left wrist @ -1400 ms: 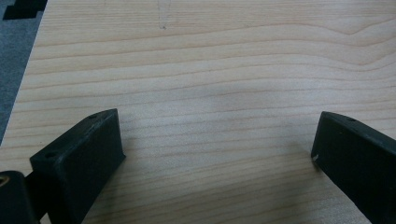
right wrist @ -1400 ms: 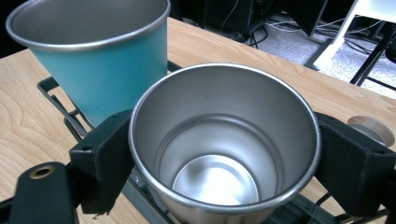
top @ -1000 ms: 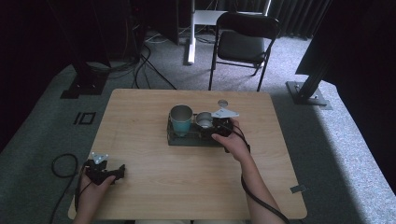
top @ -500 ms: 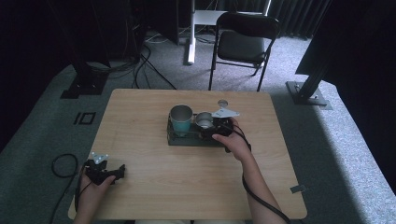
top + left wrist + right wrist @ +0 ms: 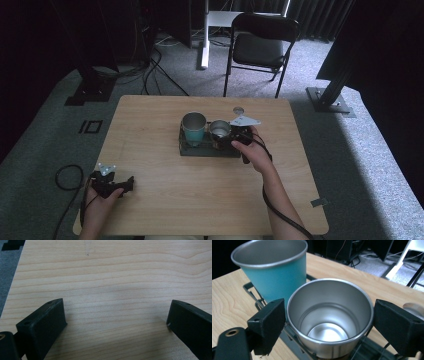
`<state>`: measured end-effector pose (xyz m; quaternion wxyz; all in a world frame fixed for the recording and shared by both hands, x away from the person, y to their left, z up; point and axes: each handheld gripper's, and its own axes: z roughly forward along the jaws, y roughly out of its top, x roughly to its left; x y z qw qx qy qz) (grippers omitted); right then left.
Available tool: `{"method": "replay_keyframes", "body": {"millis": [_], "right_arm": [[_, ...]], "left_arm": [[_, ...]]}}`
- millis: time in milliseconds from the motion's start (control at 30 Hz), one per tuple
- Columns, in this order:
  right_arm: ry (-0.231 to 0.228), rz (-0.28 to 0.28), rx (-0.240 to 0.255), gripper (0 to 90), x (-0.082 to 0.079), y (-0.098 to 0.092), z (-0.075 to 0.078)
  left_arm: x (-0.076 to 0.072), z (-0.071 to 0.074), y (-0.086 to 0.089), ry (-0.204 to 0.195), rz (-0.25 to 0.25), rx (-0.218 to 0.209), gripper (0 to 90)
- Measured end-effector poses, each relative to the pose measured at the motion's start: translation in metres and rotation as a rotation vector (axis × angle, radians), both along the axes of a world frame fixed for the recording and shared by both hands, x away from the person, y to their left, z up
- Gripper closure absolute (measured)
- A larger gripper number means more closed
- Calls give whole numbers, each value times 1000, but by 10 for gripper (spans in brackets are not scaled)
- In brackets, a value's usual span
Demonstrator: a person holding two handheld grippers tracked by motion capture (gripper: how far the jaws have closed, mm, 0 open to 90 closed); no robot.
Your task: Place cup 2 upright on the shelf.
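Right hand-held gripper [image 5: 231, 136], seen from the high view, sits at the steel cup [image 5: 220, 130] on the dark wire rack [image 5: 192, 150] near the middle of the tabletop [image 5: 200, 200]; a teal cup [image 5: 194, 127] stands just left of the steel one. Left hand-held gripper [image 5: 127, 182] rests at the near left corner, well apart from the rack.

Left gripper view: its jaws stand wide apart over bare wood grain.

Right gripper view: the jaws are spread, one on each side of the steel cup [image 5: 329, 320], just beside its rim but not clamped. The cup is upright and empty, with the teal cup [image 5: 274, 272] just behind it, both on the rack [image 5: 253, 293].
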<state>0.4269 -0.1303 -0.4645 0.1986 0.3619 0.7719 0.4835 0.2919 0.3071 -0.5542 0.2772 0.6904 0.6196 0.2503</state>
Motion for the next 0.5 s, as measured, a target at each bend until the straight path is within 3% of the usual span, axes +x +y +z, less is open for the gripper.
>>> {"method": "replay_keyframes", "body": {"millis": [267,500], "right_arm": [[-34,5,14,119,-5,-5,13],[-37,23,14,119,-8,-10,16]], "left_arm": [[0,0,0,1,-1,1,27],[0,0,0,1,-1,1,27]]}}
